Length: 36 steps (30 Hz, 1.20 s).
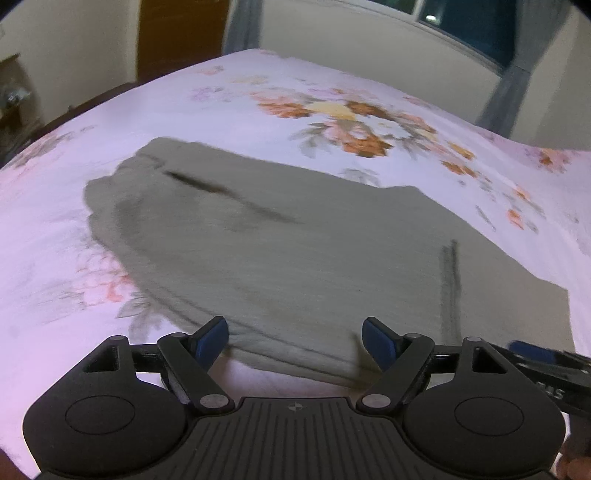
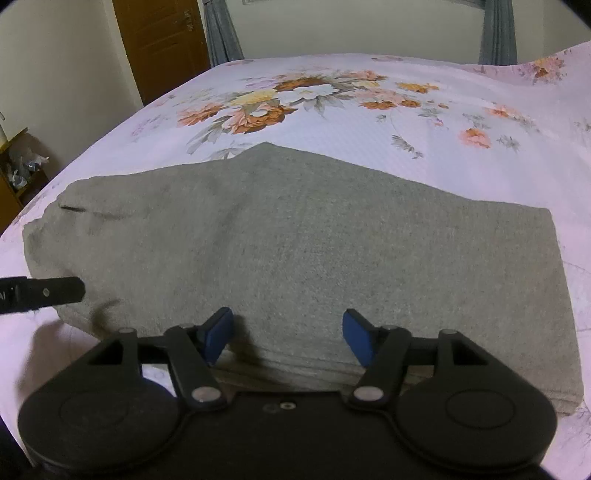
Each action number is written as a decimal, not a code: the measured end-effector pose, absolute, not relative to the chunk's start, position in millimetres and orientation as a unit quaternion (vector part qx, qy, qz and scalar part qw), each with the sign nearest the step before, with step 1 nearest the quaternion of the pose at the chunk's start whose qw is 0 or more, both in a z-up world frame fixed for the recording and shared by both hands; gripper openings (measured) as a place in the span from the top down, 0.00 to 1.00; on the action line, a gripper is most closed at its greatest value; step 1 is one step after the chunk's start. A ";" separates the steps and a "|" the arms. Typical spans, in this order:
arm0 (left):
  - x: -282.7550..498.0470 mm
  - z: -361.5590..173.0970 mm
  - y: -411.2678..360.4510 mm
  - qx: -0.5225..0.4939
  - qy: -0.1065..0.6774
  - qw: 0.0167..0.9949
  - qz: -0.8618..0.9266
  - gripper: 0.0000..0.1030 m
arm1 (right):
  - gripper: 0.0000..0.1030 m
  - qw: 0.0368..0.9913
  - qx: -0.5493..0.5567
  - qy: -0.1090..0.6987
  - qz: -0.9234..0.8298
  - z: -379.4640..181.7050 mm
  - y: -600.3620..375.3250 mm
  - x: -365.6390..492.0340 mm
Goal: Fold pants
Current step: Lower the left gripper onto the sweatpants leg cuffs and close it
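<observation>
The grey pants [image 1: 280,243] lie folded in layers on the floral bed sheet [image 1: 258,99]. They fill the middle of the right wrist view [image 2: 314,240] too. My left gripper [image 1: 295,341] is open and empty, its blue pads just over the near folded edge. My right gripper [image 2: 288,338] is open and empty, its pads over the near edge of the pants. The right gripper's arm shows at the right edge of the left wrist view [image 1: 546,363]. The left gripper's finger shows at the left of the right wrist view [image 2: 44,293].
A brown door [image 2: 162,40] and grey curtains [image 2: 221,33] stand beyond the far side of the bed. A window [image 1: 469,22] is at the back right. A small cluttered shelf [image 2: 18,166] stands left of the bed.
</observation>
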<state>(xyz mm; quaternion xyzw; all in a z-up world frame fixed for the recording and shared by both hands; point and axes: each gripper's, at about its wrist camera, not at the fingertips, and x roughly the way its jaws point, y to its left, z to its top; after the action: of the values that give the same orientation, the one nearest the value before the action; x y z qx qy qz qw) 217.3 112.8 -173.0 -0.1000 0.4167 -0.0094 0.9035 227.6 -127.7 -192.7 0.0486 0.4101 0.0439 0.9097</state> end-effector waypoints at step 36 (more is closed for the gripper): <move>268.2 -248.4 221.1 -0.359 0.380 0.852 0.010 0.48 | 0.19 0.906 0.042 0.411 0.097 -203.2 -97.4 234.6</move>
<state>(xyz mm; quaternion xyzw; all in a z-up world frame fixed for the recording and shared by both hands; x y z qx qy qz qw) 268.2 221.1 -248.4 -0.3595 0.3796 0.0101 0.8524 234.6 -97.4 -203.2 0.0421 0.4106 0.0966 0.9057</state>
